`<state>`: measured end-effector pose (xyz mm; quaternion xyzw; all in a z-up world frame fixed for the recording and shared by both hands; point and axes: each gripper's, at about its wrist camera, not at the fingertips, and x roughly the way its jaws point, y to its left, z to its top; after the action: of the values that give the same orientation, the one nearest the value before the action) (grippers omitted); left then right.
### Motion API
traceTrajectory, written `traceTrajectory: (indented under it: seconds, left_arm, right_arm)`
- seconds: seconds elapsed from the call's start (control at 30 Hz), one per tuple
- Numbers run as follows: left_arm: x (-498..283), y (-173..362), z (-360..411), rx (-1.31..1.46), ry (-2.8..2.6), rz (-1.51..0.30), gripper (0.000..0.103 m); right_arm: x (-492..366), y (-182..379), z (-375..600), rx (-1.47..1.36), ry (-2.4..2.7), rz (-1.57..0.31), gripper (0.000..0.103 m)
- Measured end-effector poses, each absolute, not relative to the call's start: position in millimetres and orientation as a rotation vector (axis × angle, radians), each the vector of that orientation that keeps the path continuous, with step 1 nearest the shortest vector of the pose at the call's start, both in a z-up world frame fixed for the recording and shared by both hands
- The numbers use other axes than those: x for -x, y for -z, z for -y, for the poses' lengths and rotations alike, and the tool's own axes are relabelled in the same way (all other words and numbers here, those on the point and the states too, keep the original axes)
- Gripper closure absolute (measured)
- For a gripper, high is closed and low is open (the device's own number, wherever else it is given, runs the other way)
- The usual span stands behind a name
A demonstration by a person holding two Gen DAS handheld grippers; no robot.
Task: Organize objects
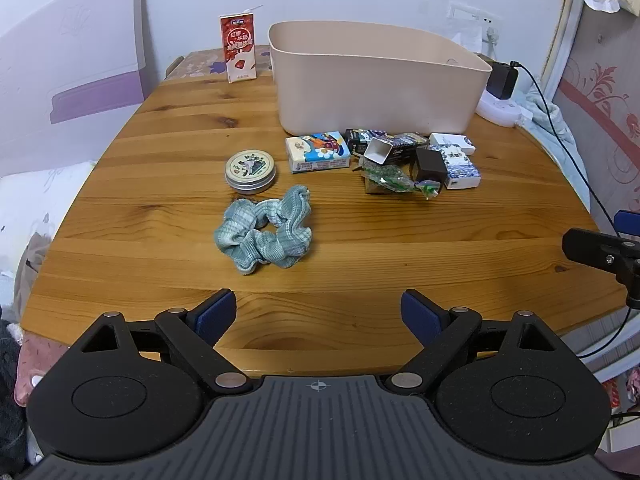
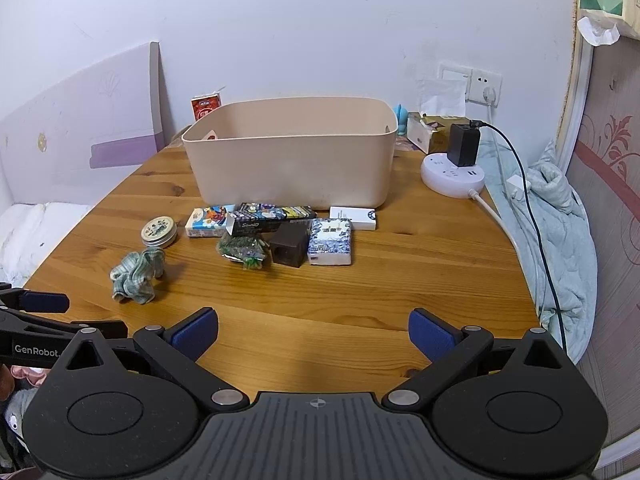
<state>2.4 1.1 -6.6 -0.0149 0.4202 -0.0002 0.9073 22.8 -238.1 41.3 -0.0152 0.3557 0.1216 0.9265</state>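
A beige bin [image 1: 376, 84] [image 2: 292, 160] stands at the back of the wooden table [image 1: 160, 208] [image 2: 400, 272]. In front of it lie a teal scrunchie [image 1: 266, 234] [image 2: 138, 266], a round tin [image 1: 250, 170] [image 2: 159, 231], a colourful tissue pack [image 1: 318, 151] [image 2: 208, 222], a long dark box [image 2: 272, 216], a green candy bag [image 1: 386, 178] [image 2: 242, 250], a dark brown cube [image 1: 430, 166] [image 2: 288, 248] and a blue-white tissue pack [image 1: 460, 168] [image 2: 330, 242]. My left gripper [image 1: 318, 316] is open and empty near the front edge. My right gripper [image 2: 314, 334] is open and empty too.
A red milk carton [image 1: 237, 48] [image 2: 206, 107] stands behind the bin on the left. A white power hub with a black charger [image 2: 456, 164] [image 1: 500, 96] and its cable sit at the back right. A white card box [image 2: 353, 218] lies by the bin. Bedding hangs off the right edge.
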Motion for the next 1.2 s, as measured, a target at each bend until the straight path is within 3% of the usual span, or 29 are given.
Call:
traceTrajectory:
  seconds: [1.2]
  left_arm:
    - [-22.2,13.4,-8.3,0.052,-0.042,-0.912,0.012]
  right_arm:
    - [-38.3,-33.1,240.5,0.033,-0.251,-0.731,0.000]
